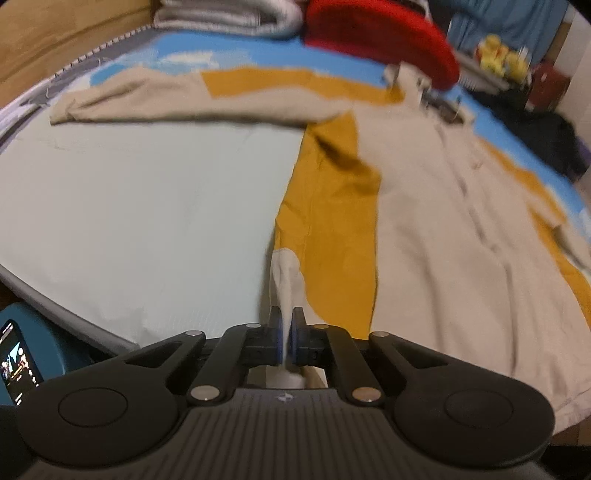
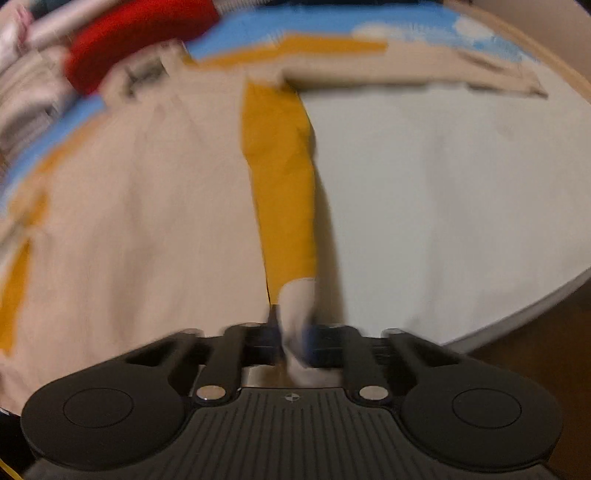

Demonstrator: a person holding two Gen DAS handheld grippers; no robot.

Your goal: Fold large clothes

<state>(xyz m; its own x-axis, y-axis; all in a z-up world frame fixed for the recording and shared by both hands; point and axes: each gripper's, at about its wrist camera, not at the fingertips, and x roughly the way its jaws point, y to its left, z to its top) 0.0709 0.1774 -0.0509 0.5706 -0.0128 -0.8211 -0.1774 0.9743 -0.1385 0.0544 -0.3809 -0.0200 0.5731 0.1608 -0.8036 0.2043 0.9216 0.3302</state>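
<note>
A large beige coat [image 1: 443, 221] with a mustard-yellow lining [image 1: 332, 221] lies spread on the bed. One sleeve [image 1: 184, 103] stretches out to the far left. My left gripper [image 1: 285, 325] is shut on a beige edge of the coat near its hem, with the fabric pinched between the blue pads. In the right wrist view the same coat [image 2: 129, 221] and its yellow lining [image 2: 280, 184] lie ahead, blurred. My right gripper [image 2: 291, 332] is shut on a beige fold of the coat.
The bed has a pale sheet [image 1: 147, 203] and a blue patterned cover [image 1: 258, 51]. A red cushion [image 1: 380, 37] and grey folded blankets [image 1: 221, 14] lie at the far side. A phone [image 1: 16, 362] lies at the lower left. Dark clutter [image 1: 535, 122] sits beyond the right edge.
</note>
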